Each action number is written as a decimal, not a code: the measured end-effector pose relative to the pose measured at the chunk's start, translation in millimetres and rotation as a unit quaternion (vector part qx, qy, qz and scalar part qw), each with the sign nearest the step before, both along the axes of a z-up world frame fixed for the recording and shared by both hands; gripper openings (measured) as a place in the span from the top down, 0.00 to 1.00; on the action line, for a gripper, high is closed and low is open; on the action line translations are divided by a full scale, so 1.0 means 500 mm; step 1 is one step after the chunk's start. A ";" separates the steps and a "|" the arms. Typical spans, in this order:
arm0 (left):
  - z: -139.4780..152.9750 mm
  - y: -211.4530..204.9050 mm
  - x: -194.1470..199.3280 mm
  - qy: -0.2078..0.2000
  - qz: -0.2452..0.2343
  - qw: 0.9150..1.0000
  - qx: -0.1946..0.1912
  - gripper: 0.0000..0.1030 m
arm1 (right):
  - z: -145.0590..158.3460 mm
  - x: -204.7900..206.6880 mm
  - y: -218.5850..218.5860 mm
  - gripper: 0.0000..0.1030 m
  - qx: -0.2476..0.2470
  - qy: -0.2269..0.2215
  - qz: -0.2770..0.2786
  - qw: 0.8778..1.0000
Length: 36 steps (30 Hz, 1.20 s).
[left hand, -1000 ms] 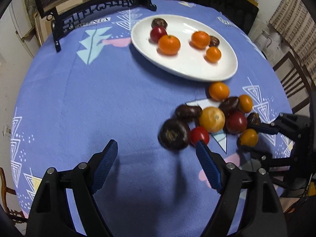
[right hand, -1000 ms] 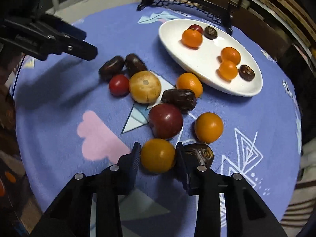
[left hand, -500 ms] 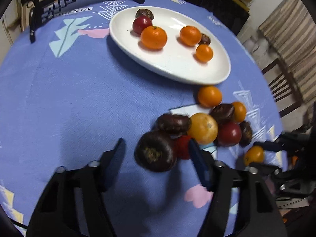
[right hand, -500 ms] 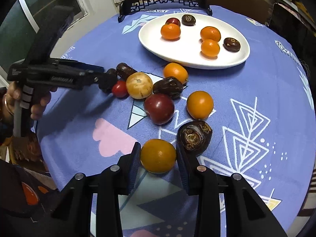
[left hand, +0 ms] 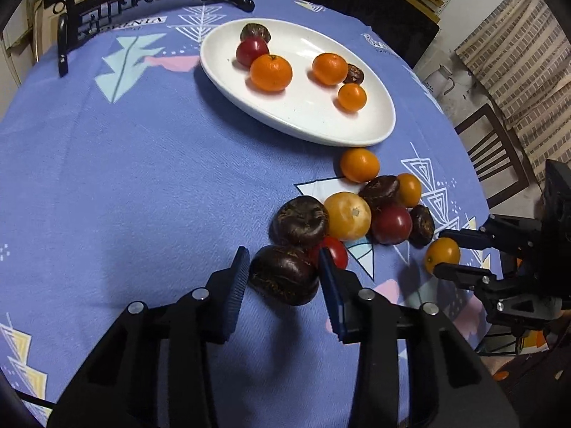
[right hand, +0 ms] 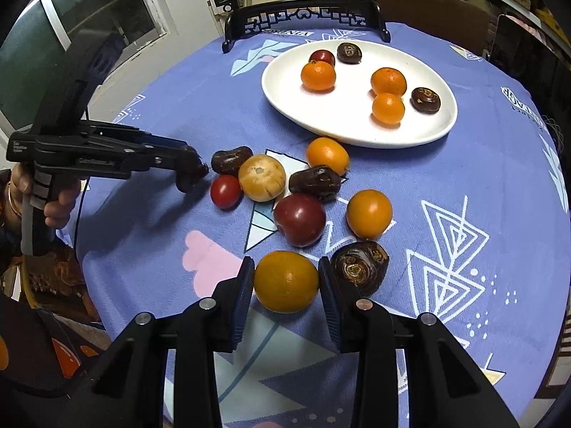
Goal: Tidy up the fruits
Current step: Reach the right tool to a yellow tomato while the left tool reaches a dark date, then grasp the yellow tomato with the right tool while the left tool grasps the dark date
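Observation:
My left gripper is shut on a dark brown fruit at the near edge of a loose pile of fruits on the blue tablecloth. My right gripper is shut on an orange fruit, held just above the cloth; it also shows in the left wrist view. A white oval plate further back holds several oranges, dark fruits and a red one. The left gripper shows from the side in the right wrist view.
A black carved stand sits at the table's far edge behind the plate. A dark wrinkled fruit lies right beside my right fingers. Wooden chairs stand beyond the table's right edge.
My left gripper has moved forward to the pile and closed on the dark brown fruit. My right gripper has lifted and drawn back a little with the orange fruit in it.

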<state>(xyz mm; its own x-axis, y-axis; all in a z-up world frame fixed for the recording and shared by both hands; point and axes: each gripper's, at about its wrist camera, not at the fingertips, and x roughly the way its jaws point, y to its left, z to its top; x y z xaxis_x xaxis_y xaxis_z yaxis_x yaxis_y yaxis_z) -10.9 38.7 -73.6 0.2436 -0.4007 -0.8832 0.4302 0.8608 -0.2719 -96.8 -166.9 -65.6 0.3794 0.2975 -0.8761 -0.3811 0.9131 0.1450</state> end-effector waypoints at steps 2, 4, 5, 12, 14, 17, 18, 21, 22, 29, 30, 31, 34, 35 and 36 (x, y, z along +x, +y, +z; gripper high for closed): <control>-0.013 -0.005 0.000 0.001 -0.007 1.000 0.025 0.62 | -0.003 -0.001 0.000 0.64 0.002 0.002 -0.001 1.000; -0.028 -0.014 0.001 0.005 -0.012 0.999 0.033 0.60 | -0.006 -0.001 -0.001 0.64 0.004 0.003 -0.002 1.000; -0.031 -0.017 0.001 0.006 -0.013 0.999 0.034 0.59 | -0.007 -0.002 0.000 0.64 0.004 0.003 -0.003 1.000; -0.054 -0.040 0.006 0.001 -0.007 0.999 0.048 0.40 | -0.003 -0.009 -0.005 0.64 0.003 0.001 -0.008 1.000; -0.056 -0.043 0.010 0.015 -0.010 0.999 0.032 0.59 | -0.006 -0.011 -0.009 0.64 0.004 0.004 -0.011 1.000; -0.056 -0.045 0.005 0.015 -0.014 0.999 0.041 0.59 | -0.009 -0.011 -0.014 0.64 0.009 0.006 -0.016 1.000; -0.054 -0.046 0.004 0.014 -0.013 0.999 0.045 0.59 | -0.009 -0.010 -0.014 0.64 0.010 0.005 -0.017 1.000; -0.039 -0.043 0.003 0.012 -0.005 0.999 0.047 0.59 | -0.002 -0.007 -0.013 0.64 0.012 0.000 -0.016 1.000; -0.029 -0.040 0.005 0.009 -0.003 0.999 0.042 0.59 | 0.002 -0.006 -0.013 0.64 0.013 -0.002 -0.016 1.000; 0.085 -0.060 0.041 -0.054 0.005 0.998 0.040 0.59 | 0.059 0.026 -0.029 0.64 0.033 -0.037 -0.026 0.998; 0.097 -0.062 0.047 -0.060 0.006 0.997 0.039 0.59 | 0.071 0.032 -0.033 0.64 0.038 -0.043 -0.028 0.998; 0.111 -0.071 0.056 -0.069 0.005 0.997 0.040 0.59 | 0.089 0.042 -0.039 0.64 0.045 -0.053 -0.031 0.997; 0.154 -0.102 0.091 -0.098 0.009 0.994 0.049 0.59 | 0.124 0.069 -0.052 0.64 0.052 -0.077 -0.038 0.995; 0.171 -0.117 0.104 -0.112 0.013 0.992 0.055 0.59 | 0.139 0.082 -0.058 0.64 0.055 -0.088 -0.042 0.994; 0.184 -0.125 0.116 -0.121 0.015 0.991 0.059 0.59 | 0.151 0.093 -0.062 0.64 0.058 -0.096 -0.046 0.993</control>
<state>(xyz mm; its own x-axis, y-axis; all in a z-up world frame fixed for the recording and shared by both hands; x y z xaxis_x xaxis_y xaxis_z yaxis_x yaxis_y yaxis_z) 47.0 -24.0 18.5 0.4642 -0.2882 -0.8375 0.4449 0.8935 -0.0609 -50.2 -197.9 9.9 0.5663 0.3483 -0.7470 -0.3280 0.9267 0.1835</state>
